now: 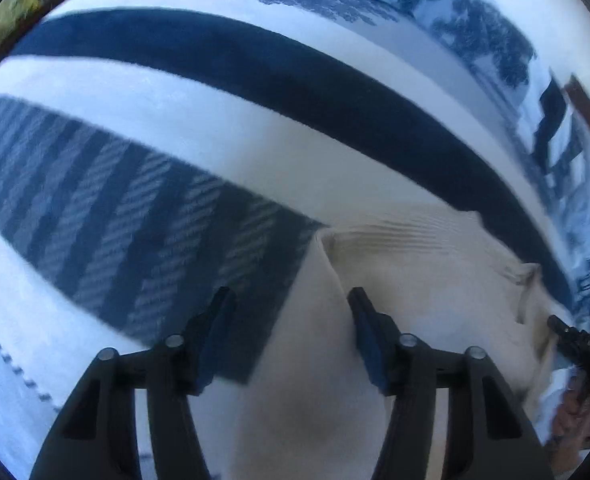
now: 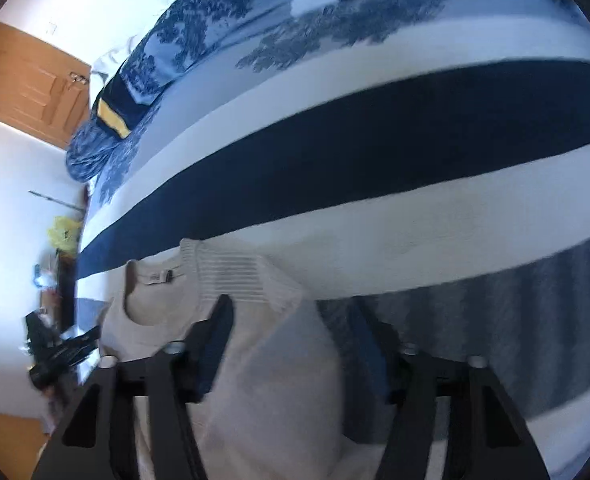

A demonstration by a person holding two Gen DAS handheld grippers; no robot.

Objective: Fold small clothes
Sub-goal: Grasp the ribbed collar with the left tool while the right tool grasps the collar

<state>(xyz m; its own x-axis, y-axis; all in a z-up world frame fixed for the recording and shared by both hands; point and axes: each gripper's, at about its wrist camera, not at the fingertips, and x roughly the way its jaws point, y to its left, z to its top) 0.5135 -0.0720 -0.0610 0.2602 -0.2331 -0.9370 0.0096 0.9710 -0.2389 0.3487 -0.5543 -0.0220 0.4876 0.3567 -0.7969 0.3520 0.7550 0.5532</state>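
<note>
A small cream knit sweater (image 1: 415,280) lies on a striped bedspread (image 1: 215,60). In the left wrist view my left gripper (image 1: 291,296) is open, its fingers just above the sweater's edge with a sleeve folded across. In the right wrist view the sweater (image 2: 255,360) shows its neckline with a label and a ribbed cuff (image 2: 235,272) laid over the chest. My right gripper (image 2: 291,304) is open over the sweater's side edge, holding nothing. The other gripper shows at the frame edge (image 1: 575,340).
The bedspread (image 2: 375,140) has wide navy, white and grey stripes and a leaf print. A navy and yellow cloth (image 2: 115,120) lies near the pillow end. A wooden door (image 2: 27,84) and white wall stand beyond the bed, with clutter on the floor (image 2: 55,344).
</note>
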